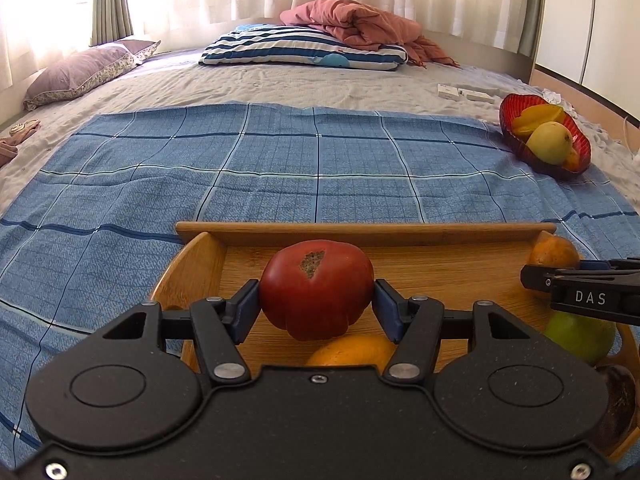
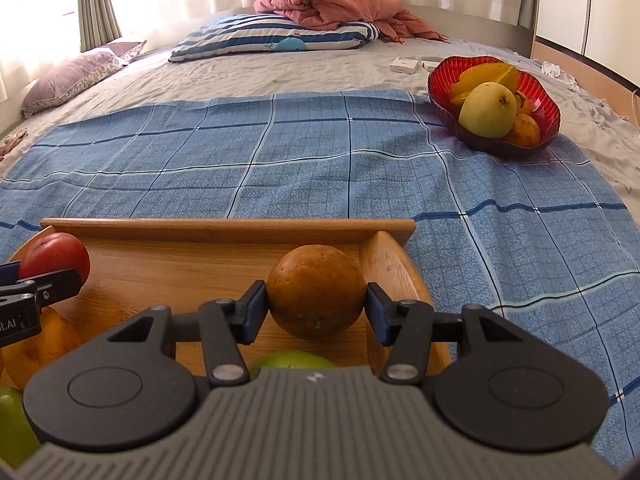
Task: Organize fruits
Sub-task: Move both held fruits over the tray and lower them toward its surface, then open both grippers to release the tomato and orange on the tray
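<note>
Left wrist view: our left tool (image 1: pixel 316 300) grips a red tomato (image 1: pixel 316 288) over the wooden tray (image 1: pixel 360 229); the red bowl (image 1: pixel 516 142) of fruit lies far ahead-right, across the blue checked cloth (image 1: pixel 280 168) on the bed.

Right wrist view: our right tool (image 2: pixel 316 306) clamps a brown round fruit (image 2: pixel 316 296) at the tray's right end; bowl (image 2: pixel 444 110) ahead-right, so right hand is nearer. Bedroom w/ pillows, curtains behind.

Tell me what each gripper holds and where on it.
The left gripper clamps the red tomato across its sides. The right gripper clamps the brown round fruit across its widest part, above the wooden tray.
</note>
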